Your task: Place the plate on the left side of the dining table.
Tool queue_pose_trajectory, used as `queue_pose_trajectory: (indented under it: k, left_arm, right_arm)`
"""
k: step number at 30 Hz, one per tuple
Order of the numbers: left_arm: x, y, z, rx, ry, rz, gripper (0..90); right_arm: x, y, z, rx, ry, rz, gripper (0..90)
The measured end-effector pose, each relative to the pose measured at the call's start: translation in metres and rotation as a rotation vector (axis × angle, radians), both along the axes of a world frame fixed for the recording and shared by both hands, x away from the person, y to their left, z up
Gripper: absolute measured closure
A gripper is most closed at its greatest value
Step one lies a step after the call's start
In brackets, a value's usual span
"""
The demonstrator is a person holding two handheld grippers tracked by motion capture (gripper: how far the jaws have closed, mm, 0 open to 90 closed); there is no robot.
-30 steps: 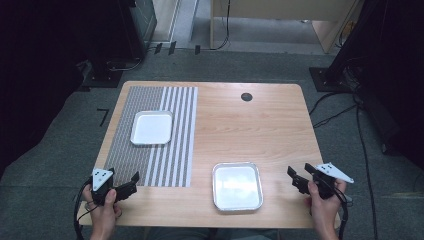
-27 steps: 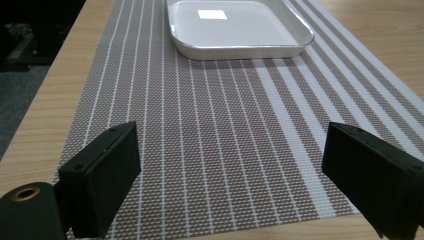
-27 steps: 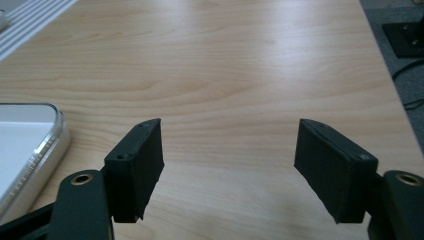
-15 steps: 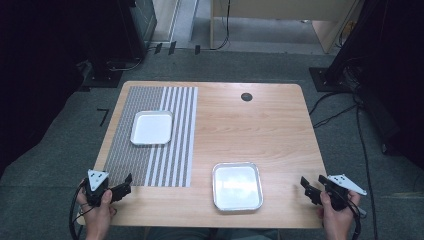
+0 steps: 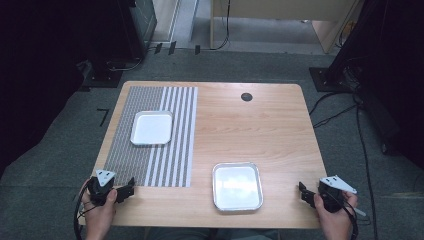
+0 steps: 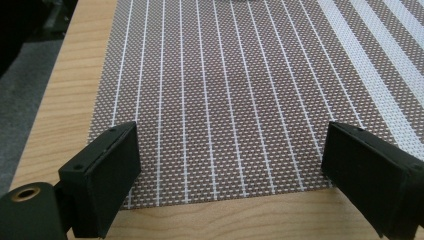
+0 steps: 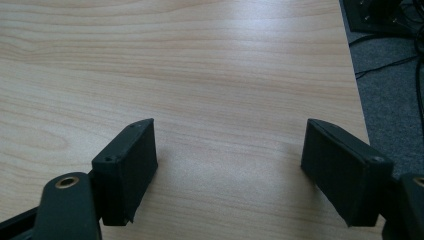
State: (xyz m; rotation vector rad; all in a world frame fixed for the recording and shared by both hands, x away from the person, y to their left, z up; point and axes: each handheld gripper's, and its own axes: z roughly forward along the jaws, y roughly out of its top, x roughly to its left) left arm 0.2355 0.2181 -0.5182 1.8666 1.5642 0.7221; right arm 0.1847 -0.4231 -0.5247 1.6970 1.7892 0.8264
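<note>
The wooden table carries a striped woven placemat on its left half, brown mesh with thin white lines that widen into broad white bands toward its right edge. A white square tray sits on the mat, toward its far end. A second tray, a shiny metal one, rests on the bare wood near the front edge, just right of the mat and apart from it. A small dark round hole shows in the tabletop near the far edge. At the near left corner the person's left hand holds the left gripper, which sits low over the front edge of the mat; in the left gripper view its two black jaws stand wide apart with nothing between them, the mat's near edge and a strip of wood running between them, and the white tray lies well ahead of it, far up the mat. At the near right corner the right hand holds the right gripper by the table's right front edge; in the right gripper view its jaws are likewise spread wide over bare wood, empty. The metal tray lies to the left of this gripper, near but not touching. Grey carpet and loose cables surround the table.
</note>
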Motion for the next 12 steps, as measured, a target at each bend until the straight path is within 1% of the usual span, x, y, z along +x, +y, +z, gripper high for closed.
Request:
queue_pose_trajectory:
  k: [2, 12]
  left_arm:
    - [0.0014, 0.0026, -0.0004, -0.029, 0.013, -0.001, 8.8]
    - [0.0028, 0.0026, -0.0003, -0.029, 0.016, -0.007, 8.4]
  right_arm:
    - [0.0001, -0.0001, -0.0001, 0.000, -0.001, 0.003, 21.8]
    - [0.0004, 0.0002, 0.0000, -0.002, 0.003, 0.010, 19.9]
